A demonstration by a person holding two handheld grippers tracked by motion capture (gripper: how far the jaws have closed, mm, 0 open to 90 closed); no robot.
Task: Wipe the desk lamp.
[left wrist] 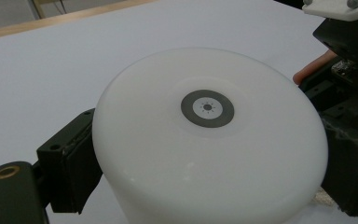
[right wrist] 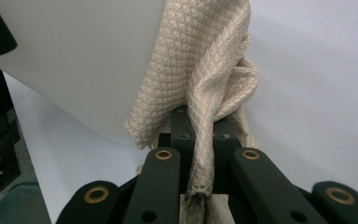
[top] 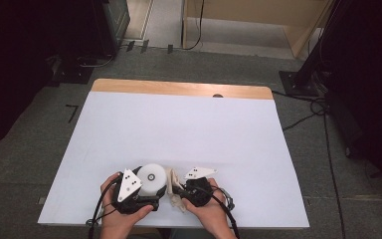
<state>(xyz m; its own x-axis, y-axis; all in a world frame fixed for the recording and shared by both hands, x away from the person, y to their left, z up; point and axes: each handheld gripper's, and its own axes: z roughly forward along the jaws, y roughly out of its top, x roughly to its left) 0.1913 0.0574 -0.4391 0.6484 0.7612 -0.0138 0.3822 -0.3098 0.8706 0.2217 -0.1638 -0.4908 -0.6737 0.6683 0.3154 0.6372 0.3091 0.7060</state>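
Both hands low, side by side; left tool (top: 146,191) and right tool (top: 179,191) clamped.

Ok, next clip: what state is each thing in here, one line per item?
White round container: upright, clamped between the jaws of the left gripper.
Beige quilted cloth: bunched, pinched in the shut right gripper, draped against the container's side.
Left gripper: shut on the container.
Right gripper: shut on the cloth.
Table: covered by a white sheet.

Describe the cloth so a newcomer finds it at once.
On the white table, look at the near edge, between the two hands. The beige cloth hangs against the white round container, pinched in the right gripper. Its quilted diamond weave marks it out.
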